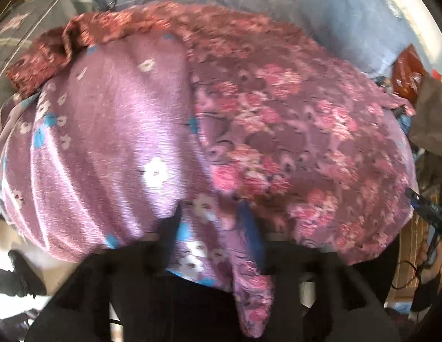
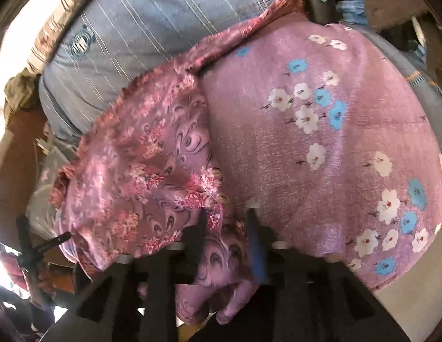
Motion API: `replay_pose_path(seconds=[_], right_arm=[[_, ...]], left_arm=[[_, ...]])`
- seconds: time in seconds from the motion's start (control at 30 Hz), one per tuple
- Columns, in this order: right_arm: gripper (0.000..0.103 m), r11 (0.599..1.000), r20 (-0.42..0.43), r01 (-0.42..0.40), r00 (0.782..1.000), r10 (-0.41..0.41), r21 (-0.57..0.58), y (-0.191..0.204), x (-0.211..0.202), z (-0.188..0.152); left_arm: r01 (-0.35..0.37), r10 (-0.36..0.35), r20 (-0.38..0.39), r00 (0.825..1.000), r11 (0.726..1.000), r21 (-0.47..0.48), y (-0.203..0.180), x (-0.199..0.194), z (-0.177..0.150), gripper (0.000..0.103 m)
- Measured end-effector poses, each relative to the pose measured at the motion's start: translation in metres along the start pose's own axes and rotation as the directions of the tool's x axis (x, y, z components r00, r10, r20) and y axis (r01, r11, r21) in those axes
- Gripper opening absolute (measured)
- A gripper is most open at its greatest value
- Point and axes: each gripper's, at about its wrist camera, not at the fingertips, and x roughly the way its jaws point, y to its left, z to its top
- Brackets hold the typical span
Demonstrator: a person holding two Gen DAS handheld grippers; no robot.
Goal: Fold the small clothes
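Right gripper (image 2: 225, 213) astride purple floral garment (image 2: 320, 142); apparently no legible writing.

Both wrists steeply down (close) over cloth (image 1: 249, 131)

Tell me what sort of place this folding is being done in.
Probably a lived-in bedroom at home: the purple floral garment lies on what looks like a bed with a blue-grey striped sheet, with a patterned blanket edge beyond and household clutter alongside.
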Motion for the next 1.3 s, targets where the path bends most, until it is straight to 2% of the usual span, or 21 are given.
replay_pose_path(seconds=[0.13, 0.17, 0.2, 0.23, 0.27, 0.33, 0.4, 0.47, 0.57, 0.6, 0.63, 0.7, 0.77, 0.83, 0.87, 0.9, 0.97, 1.13, 1.17, 1.2, 1.3], right_arm=[[0.048, 1.000, -0.039, -0.017, 0.999, 0.017, 0.024, -0.009, 0.006, -0.009], [0.048, 0.999, -0.053, -0.023, 0.998, 0.024, 0.025, -0.008, 0.013, -0.010], [0.040, 1.000, -0.060, -0.023, 0.998, 0.024, 0.013, -0.006, 0.015, -0.013], [0.010, 1.000, -0.061, -0.016, 0.998, 0.016, -0.002, -0.005, 0.016, -0.016], [0.006, 1.000, -0.075, -0.021, 0.997, 0.019, -0.022, -0.002, 0.014, -0.015], [0.006, 0.996, -0.041, -0.092, 0.995, 0.091, -0.021, 0.009, -0.005, -0.010], [0.006, 0.978, 0.043, -0.203, 0.978, 0.205, -0.046, 0.027, -0.045, -0.002], [0.006, 0.976, 0.086, -0.200, 0.975, 0.207, -0.081, 0.038, -0.063, 0.005], [0.007, 0.994, 0.022, -0.077, 0.997, 0.079, -0.081, 0.035, -0.041, 0.007], [0.007, 0.998, -0.062, -0.003, 0.998, -0.001, -0.063, 0.027, -0.017, 0.002], [0.009, 0.997, -0.135, 0.059, 0.989, -0.066, -0.055, 0.020, 0.003, -0.004], [0.011, 0.988, -0.205, 0.141, 0.967, -0.151, -0.063, 0.015, 0.021, -0.009], [0.014, 0.991, -0.163, 0.117, 0.979, -0.125, -0.057, 0.020, 0.013, -0.001], [0.015, 0.995, -0.050, 0.076, 0.996, -0.079, -0.067, 0.032, -0.008, 0.018], [0.015, 0.997, 0.008, 0.034, 0.999, -0.034, -0.066, 0.039, -0.016, 0.031], [0.015, 0.998, 0.050, -0.018, 0.999, 0.021, -0.062, 0.047, -0.020, 0.044], [0.016, 0.993, 0.080, -0.096, 0.992, 0.101, -0.067, 0.059, -0.012, 0.062], [0.015, 0.994, 0.077, -0.071, 0.994, 0.077, -0.078, 0.076, 0.058, 0.099], [0.015, 0.997, 0.041, -0.031, 0.999, 0.034, -0.068, 0.072, 0.077, 0.101], [0.007, 0.999, -0.023, -0.001, 1.000, 0.000, -0.037, 0.065, 0.098, 0.103], [0.007, 0.994, 0.023, -0.097, 0.995, 0.096, 0.049, 0.042, 0.075, 0.120]], left_arm=[[0.069, -0.069, -0.022, 0.997, 0.997, 0.044, -0.022, 0.017, -0.004, 0.069], [0.077, -0.075, -0.040, 0.996, 0.996, 0.051, -0.026, 0.025, -0.004, 0.041], [0.052, -0.047, -0.067, 0.997, 0.996, 0.076, -0.033, 0.035, -0.004, 0.011], [0.012, -0.005, -0.066, 0.998, 0.995, 0.103, -0.038, 0.037, -0.004, 0.010], [0.004, 0.002, -0.062, 0.998, 0.994, 0.113, -0.042, 0.034, -0.001, 0.002], [0.068, -0.065, -0.046, 0.997, 0.996, 0.058, -0.037, 0.014, 0.007, 0.002], [0.120, -0.120, -0.007, 0.993, 0.993, 0.007, -0.028, -0.013, 0.014, 0.002], [0.101, -0.101, -0.001, 0.995, 0.995, -0.019, -0.023, -0.021, 0.019, 0.002], [0.054, -0.058, -0.075, 0.995, 0.997, -0.056, -0.007, -0.004, 0.011, 0.003], [0.024, -0.033, -0.135, 0.990, 0.997, -0.073, -0.006, 0.011, 0.009, 0.004], [0.001, -0.013, -0.165, 0.986, 0.997, -0.073, -0.004, 0.018, 0.005, 0.005], [-0.012, 0.004, -0.144, 0.990, 0.998, -0.056, -0.004, 0.010, 0.003, 0.010], [-0.034, 0.032, -0.079, 0.996, 0.999, -0.023, -0.006, -0.010, 0.010, 0.011], [-0.049, 0.049, 0.015, 0.999, 0.999, 0.011, -0.014, -0.029, 0.028, 0.015], [-0.031, 0.030, 0.057, 0.998, 0.999, 0.022, -0.019, -0.039, 0.039, 0.025], [-0.007, 0.004, 0.091, 0.996, 1.000, 0.028, -0.024, -0.041, 0.050, 0.047], [0.020, -0.024, 0.134, 0.991, 0.999, 0.032, -0.034, -0.037, 0.064, 0.068], [0.004, -0.007, 0.098, 0.995, 1.000, 0.025, -0.059, 0.028, 0.093, 0.067], [-0.021, 0.019, 0.078, 0.997, 0.999, 0.026, -0.062, 0.042, 0.094, 0.067], [-0.055, 0.054, 0.043, 0.998, 0.998, 0.029, -0.063, 0.057, 0.094, 0.067], [-0.094, 0.083, 0.098, 0.992, 0.988, 0.118, -0.076, 0.046, 0.090, 0.068]])
